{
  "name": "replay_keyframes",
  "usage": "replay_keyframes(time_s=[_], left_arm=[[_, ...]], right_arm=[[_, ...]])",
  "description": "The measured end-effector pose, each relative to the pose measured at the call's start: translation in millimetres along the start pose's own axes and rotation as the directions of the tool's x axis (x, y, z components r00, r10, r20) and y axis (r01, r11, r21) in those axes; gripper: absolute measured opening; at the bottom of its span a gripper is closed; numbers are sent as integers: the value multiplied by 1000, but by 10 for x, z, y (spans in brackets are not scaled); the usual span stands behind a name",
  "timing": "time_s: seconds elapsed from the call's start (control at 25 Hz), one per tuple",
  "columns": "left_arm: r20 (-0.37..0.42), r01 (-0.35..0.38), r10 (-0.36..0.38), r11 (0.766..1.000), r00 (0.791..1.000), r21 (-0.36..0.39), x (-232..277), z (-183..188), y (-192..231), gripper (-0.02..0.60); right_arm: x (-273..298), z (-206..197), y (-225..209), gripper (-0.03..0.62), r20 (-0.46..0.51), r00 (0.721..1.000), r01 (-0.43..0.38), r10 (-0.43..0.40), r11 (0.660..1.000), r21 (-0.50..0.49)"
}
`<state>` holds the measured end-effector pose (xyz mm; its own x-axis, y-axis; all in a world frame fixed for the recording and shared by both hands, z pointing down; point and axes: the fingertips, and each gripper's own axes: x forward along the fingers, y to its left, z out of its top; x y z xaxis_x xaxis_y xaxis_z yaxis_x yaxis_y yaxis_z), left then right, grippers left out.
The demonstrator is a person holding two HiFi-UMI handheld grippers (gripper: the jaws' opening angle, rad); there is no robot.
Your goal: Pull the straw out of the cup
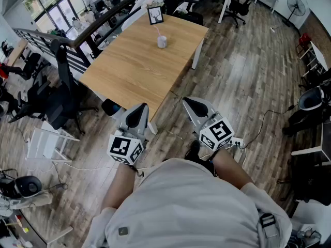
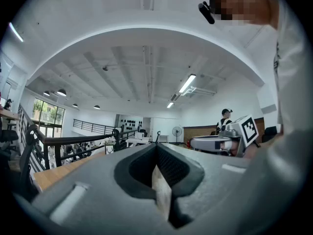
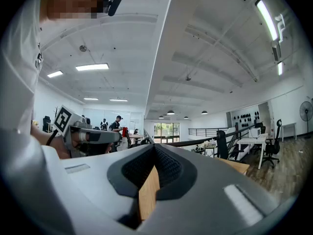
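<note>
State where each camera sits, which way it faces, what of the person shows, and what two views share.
Head view: on the person's head, looking steeply down at table, cup and straw; torso, left hand-held gripper and right hand-held gripper show.
Left gripper view: on the left one, looking level along shut jaws under the ceiling; shirt at right.
Right gripper view: likewise on the right one; shirt at left.
Both gripper views show the other hand-held gripper.

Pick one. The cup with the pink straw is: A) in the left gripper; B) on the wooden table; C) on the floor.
B: the small clear cup with its thin pink straw stands on the light wooden table, near the black picture frame.
</note>
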<state>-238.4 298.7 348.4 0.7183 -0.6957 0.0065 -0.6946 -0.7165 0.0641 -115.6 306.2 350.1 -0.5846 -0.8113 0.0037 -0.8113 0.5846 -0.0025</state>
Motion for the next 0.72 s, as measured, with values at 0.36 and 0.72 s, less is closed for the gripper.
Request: replay_keyframes(time_s=[0.36,0.72], left_arm=[[-18,2,-2,1000,1000,-3,304,-46,-46,5],[-43,1,-1,1000,999,-9,900,-136,-119,5]], right_arm=[[24,-44,-290,9,-12,1000,-9,9,1000,19],[-13,-185,-914,9,-33,999,3,-2,998,58]])
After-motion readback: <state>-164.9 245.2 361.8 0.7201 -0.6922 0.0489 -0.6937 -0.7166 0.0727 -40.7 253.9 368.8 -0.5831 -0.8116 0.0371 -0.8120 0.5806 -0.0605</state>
